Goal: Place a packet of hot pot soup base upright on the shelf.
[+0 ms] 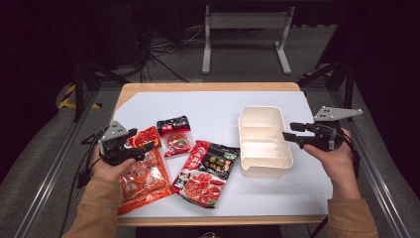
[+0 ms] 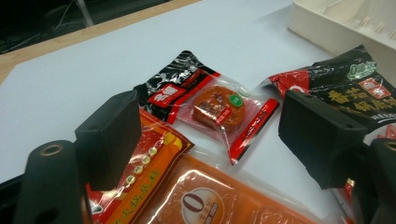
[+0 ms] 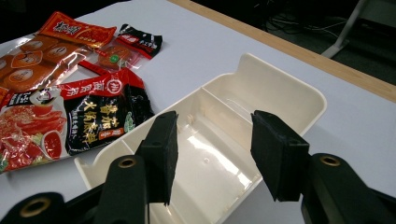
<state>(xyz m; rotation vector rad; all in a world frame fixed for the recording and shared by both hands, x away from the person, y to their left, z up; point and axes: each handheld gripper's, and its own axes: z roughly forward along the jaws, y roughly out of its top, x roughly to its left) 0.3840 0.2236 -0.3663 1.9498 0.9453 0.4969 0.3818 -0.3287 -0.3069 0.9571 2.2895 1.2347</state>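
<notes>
- The left claw [image 1: 143, 148] hovers over the top edge of the large orange hotpot-base packet [image 1: 141, 178], which lies flat on the counter [image 1: 208, 106], well left of the white two-compartment tray [image 1: 262, 141]; its jaws stand apart with nothing pinched between them.
- The small black-and-red sauce sachet [image 2: 210, 100] lies just ahead of that claw, between the orange packet and the tray.
- The red-and-black tomato soup-base packet [image 1: 205, 173] lies just left of the tray, its corner close to the tray's wall.
- The right claw [image 1: 287, 137] sits at the tray's right rim, jaws spread and gripping nothing, pointed over the tray's near compartment.
</notes>
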